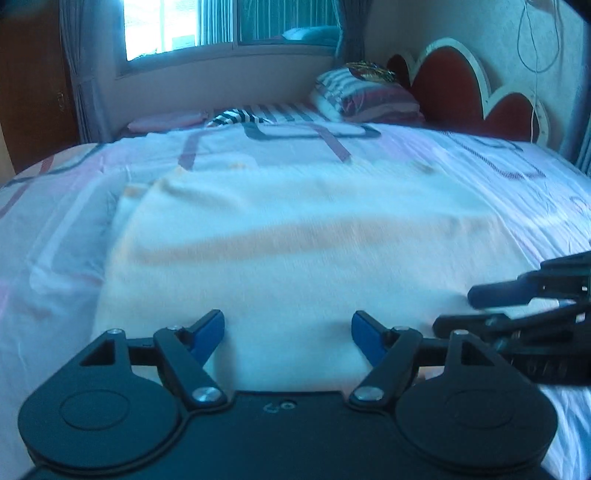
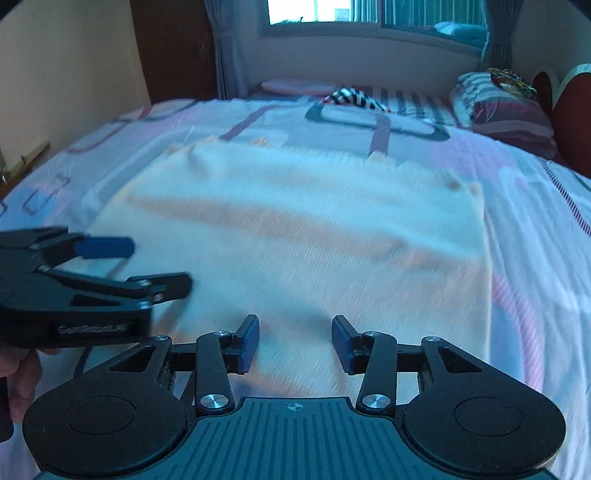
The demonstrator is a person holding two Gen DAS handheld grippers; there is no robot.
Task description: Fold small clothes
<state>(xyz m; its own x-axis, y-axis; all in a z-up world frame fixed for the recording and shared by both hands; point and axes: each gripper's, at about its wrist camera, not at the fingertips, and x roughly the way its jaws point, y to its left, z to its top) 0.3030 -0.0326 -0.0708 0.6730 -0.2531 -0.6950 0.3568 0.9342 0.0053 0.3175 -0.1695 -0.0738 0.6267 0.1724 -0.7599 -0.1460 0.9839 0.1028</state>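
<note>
Left wrist view is mostly bed: a big mattress with a pale pink and lilac sheet printed with rounded rectangles, filling nearly the whole shot. Nothing like a box or basket shows up; the bed is the only thing holding stuff. Lying flat on it is the cloth, a cream piece with faint orange stripes, pretty smeared by motion blur, so the weave and edges are hard to read. In the right wrist view the same cloth shows a fringed far edge, and its near edge is cut off behind the gripper body.

Next down in size, a red scalloped headboard sits at the far right, with a stack of striped pillows in front of it. A black-and-white striped item lies beyond the sheet; can't tell what it is. The window is blown out.

The left gripper hangs low over the cloth's near edge, fingers spread wide, nothing between them. The right gripper is likewise spread with nothing pinched, over the same near edge. Each one pokes into the other's view from the side, partly cropped.
</note>
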